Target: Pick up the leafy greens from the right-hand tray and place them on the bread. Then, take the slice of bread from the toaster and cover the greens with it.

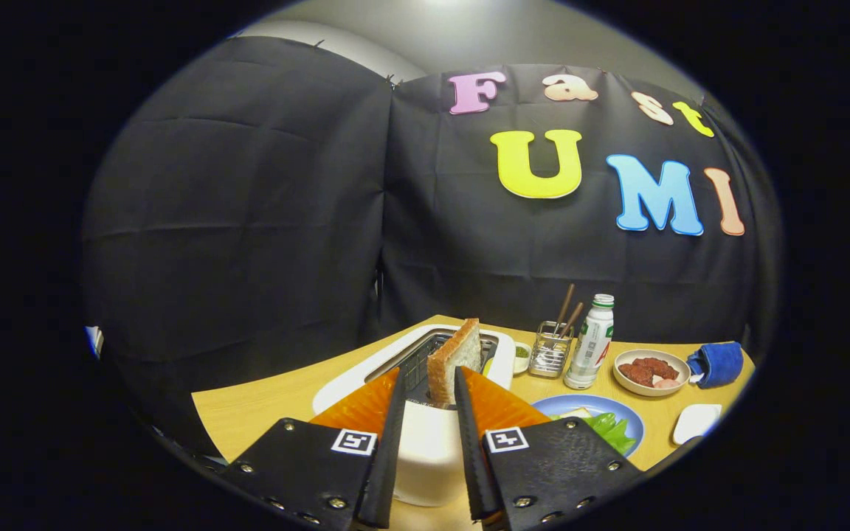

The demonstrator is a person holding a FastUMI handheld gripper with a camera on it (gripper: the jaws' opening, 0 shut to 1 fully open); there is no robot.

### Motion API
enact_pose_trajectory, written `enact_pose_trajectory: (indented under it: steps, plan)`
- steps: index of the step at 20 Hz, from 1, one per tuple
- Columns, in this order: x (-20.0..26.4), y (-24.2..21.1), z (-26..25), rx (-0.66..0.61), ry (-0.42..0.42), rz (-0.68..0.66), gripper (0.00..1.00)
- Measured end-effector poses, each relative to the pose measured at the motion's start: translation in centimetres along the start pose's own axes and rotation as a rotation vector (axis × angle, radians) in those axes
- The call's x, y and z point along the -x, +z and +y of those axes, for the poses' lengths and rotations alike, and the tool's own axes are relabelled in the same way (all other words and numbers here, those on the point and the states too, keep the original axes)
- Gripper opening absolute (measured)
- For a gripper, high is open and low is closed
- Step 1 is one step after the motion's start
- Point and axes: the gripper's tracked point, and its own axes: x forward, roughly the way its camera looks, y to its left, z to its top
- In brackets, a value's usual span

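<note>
Two fingers of my gripper (pixel 429 380) stand apart over the white toaster (pixel 425 442), one on each side of the bread slice (pixel 456 358) sticking up from its slot; I can't tell whether they touch it. Just right, leafy greens (pixel 609 429) already lie on the blue plate (pixel 620 410). Beyond stands a bottle (pixel 592 343).

Dim booth, overhead glare, sharp centre, perhaps edge-warped.

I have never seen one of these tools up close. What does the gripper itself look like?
The gripper has two long, narrow fingers tapering forward. Each springs from a flat, black, textured plate fastened with small silver screws. Each plate carries a square black-and-white marker near its inner corner.
</note>
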Motion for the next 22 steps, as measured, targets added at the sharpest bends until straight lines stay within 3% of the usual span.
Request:
enact_pose_trajectory:
  steps: [6, 8, 9, 11, 12, 22]
  plan:
    - [-1.8, 0.4, -1.4, -0.020, -0.074, 0.010, 0.40]
    - [-2.9, -0.2, -1.6, -0.034, -0.070, 0.019, 0.16]
    - [-2.7, 0.0, -2.1, -0.025, -0.074, 0.017, 0.11]
    - [-2.3, 0.1, -2.1, -0.030, -0.064, 0.009, 0.11]
    - [-2.3, 0.2, -2.1, -0.028, -0.059, 0.009, 0.04]
    - [0.0, 5.4, -2.4, -0.055, -0.030, -0.090, 0.04]
